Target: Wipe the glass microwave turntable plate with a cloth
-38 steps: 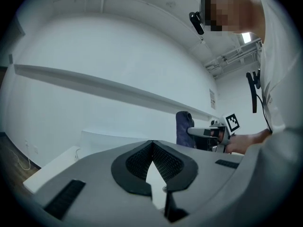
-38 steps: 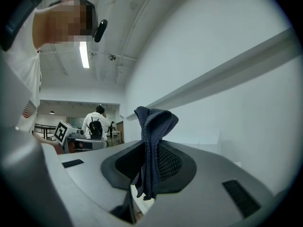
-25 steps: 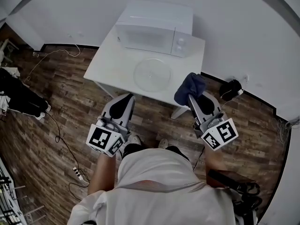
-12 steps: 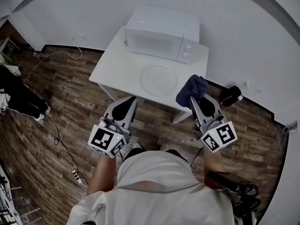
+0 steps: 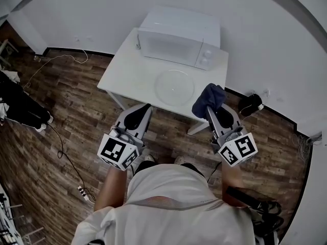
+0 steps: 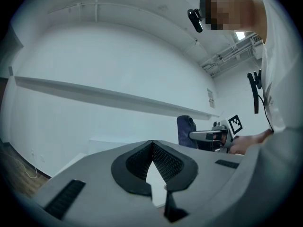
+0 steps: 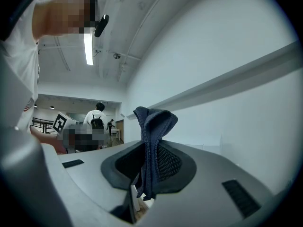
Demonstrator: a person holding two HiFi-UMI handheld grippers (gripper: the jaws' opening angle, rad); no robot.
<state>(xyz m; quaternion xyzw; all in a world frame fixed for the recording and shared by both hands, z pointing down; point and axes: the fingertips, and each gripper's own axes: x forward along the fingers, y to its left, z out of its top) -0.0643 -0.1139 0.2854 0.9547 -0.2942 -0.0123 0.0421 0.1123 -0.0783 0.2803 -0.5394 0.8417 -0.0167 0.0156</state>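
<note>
I'm at the approach step: the cloth is in hand, but no wiping has begun. The glass turntable plate (image 5: 174,87) lies flat on the white table (image 5: 127,75), on its right half, just near of the microwave (image 5: 176,40), whose door is closed. Nothing touches the plate.

My right gripper (image 5: 211,109) is clamped on the dark blue cloth (image 5: 208,97). In the right gripper view the cloth (image 7: 154,124) stands up in a bunched fold between the pads, with a short tail hanging below the right gripper (image 7: 150,151), so the hold looks firm. From the head view the bundle sits at the table's near right corner, to the right of the plate and a little nearer than it. I cannot tell whether it is above the table edge or just short of it.

My left gripper (image 5: 139,114) hovers over the wood floor (image 5: 76,116), just near of the table's near edge and to the left of the plate. In its own view the left gripper (image 6: 151,148) has its tips together and nothing between them.

Next I'd carry the right gripper far and left until the cloth is over the glass, then lower it so the fold presses flat. The plate looks light and smooth and may slide or spin under the rub, so I judge the left gripper should come in to steady the near left rim before I sweep across.
</note>
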